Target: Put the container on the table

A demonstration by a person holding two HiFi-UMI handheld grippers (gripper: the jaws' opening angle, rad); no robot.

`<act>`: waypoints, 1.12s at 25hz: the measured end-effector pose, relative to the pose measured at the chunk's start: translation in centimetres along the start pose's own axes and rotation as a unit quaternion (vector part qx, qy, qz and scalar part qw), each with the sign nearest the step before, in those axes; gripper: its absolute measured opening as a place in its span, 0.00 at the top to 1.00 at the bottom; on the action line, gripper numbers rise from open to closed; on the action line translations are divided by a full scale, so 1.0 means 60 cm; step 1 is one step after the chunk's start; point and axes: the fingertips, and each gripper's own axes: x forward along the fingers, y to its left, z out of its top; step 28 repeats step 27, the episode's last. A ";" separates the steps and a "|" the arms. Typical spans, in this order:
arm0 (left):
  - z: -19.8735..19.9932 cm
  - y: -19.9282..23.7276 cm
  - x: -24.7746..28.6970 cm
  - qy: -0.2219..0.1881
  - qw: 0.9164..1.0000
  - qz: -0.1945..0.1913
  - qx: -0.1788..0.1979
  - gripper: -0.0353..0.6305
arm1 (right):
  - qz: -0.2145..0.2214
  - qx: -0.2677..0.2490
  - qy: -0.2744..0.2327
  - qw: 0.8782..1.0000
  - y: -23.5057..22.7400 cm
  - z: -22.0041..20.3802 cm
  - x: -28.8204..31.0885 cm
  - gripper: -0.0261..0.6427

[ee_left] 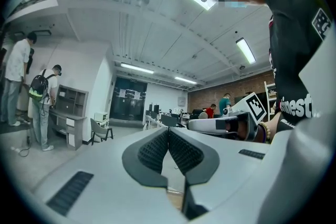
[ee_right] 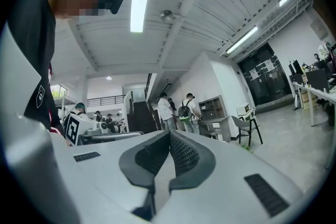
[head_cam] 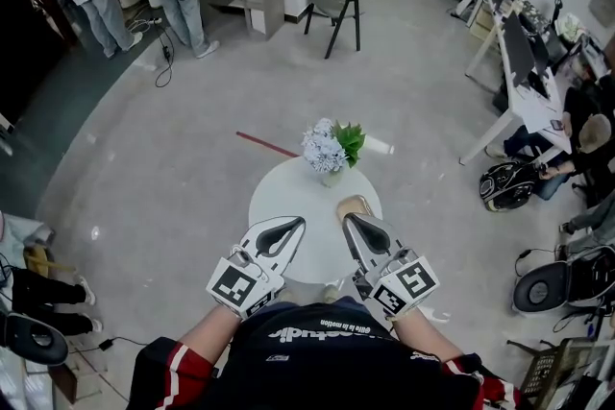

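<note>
With both pairs of jaws pressed together on nothing, my right gripper (head_cam: 352, 220) has the tan container (head_cam: 354, 205) just beyond its tips on the round table (head_cam: 283, 197), while my left gripper (head_cam: 296, 224) is farther off.

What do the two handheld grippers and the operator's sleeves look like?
The left gripper and right gripper match: light grey wedge-shaped bodies, dark ribbed pads on the jaws, a white cube with black square markers on each. Black shirt, white print, red-and-white trim on the short sleeves.
</note>
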 end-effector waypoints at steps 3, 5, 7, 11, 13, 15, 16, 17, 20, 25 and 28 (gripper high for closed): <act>-0.005 0.007 0.002 -0.002 1.000 -0.001 -0.025 0.91 | -0.002 0.001 0.004 1.000 -0.003 -0.002 0.003 0.94; -0.008 0.008 0.002 -0.002 1.000 -0.002 -0.029 0.91 | -0.002 0.001 0.006 1.000 -0.003 -0.004 0.003 0.94; -0.009 0.010 0.000 -0.003 0.999 -0.003 -0.034 0.91 | -0.002 -0.001 0.008 1.000 -0.001 -0.006 0.005 0.94; -0.011 0.012 -0.006 -0.006 0.999 -0.003 -0.054 0.91 | 0.000 0.004 0.008 1.000 0.008 -0.009 0.006 0.94; -0.010 0.012 -0.005 -0.007 0.999 -0.003 -0.050 0.91 | 0.003 0.004 0.008 1.000 0.009 -0.009 0.008 0.94; -0.011 0.012 -0.003 -0.006 0.999 -0.004 -0.047 0.91 | 0.004 0.004 0.008 1.000 0.007 -0.010 0.010 0.94; -0.012 0.012 -0.003 -0.005 0.999 -0.005 -0.047 0.91 | 0.004 0.004 0.009 1.000 0.006 -0.010 0.011 0.94; -0.013 0.013 -0.003 -0.005 0.999 -0.004 -0.047 0.91 | 0.005 0.004 0.009 1.000 0.007 -0.010 0.012 0.94; -0.009 0.013 -0.003 -0.003 0.999 -0.004 -0.049 0.91 | 0.009 0.004 0.011 1.000 0.011 -0.007 0.015 0.94; -0.012 0.012 -0.002 -0.002 0.999 -0.005 -0.047 0.91 | 0.013 0.002 0.015 1.000 0.013 -0.010 0.014 0.94; -0.014 0.010 -0.002 -0.003 0.999 -0.006 -0.045 0.91 | 0.014 0.001 0.016 1.000 0.013 -0.011 0.014 0.94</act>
